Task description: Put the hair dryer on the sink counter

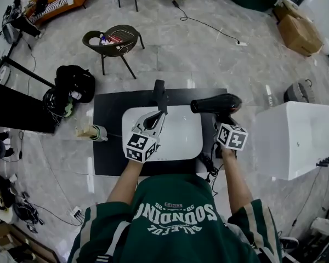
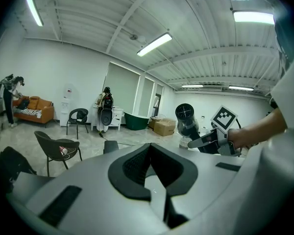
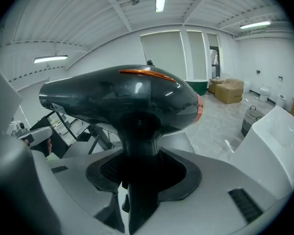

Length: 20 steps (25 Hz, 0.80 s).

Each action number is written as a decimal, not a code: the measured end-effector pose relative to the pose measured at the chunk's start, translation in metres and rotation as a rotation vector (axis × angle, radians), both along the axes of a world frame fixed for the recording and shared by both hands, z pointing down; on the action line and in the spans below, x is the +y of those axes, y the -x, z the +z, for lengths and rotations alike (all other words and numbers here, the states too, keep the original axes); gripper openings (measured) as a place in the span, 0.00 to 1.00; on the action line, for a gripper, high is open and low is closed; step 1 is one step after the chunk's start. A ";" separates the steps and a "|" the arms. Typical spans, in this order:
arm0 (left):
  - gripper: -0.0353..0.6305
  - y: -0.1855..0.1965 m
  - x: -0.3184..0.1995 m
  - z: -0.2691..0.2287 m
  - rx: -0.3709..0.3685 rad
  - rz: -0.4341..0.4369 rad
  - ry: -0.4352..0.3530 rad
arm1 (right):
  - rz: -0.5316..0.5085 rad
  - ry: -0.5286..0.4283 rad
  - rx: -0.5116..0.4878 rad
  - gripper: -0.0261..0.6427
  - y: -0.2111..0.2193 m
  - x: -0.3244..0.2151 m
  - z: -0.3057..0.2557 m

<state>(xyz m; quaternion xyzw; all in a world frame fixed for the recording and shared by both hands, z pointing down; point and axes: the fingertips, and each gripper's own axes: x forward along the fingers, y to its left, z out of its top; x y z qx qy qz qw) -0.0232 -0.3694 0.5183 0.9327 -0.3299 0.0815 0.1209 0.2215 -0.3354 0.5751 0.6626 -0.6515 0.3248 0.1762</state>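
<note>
A black hair dryer with an orange trim ring hangs above the right side of the white sink basin, nozzle pointing left. My right gripper is shut on its handle from below. In the right gripper view the dryer's body fills the middle and its handle runs down between the jaws of the right gripper. My left gripper hovers over the basin's left part, near the black faucet, shut with nothing in it. From the left gripper I see the hair dryer off to the right.
The basin sits in a black counter. A white tub stands to the right. A black chair and a black bag are on the floor behind. Cardboard boxes lie far right. A cord hangs at the counter's front.
</note>
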 end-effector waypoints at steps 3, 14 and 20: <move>0.07 -0.006 -0.004 0.003 -0.003 -0.001 0.006 | -0.011 0.018 -0.007 0.34 -0.003 -0.007 0.011; 0.07 -0.023 -0.019 0.022 -0.014 -0.010 0.049 | -0.025 0.079 -0.017 0.34 -0.015 -0.034 0.047; 0.07 -0.022 -0.026 0.029 -0.018 -0.027 0.069 | -0.037 0.119 -0.015 0.34 -0.017 -0.047 0.065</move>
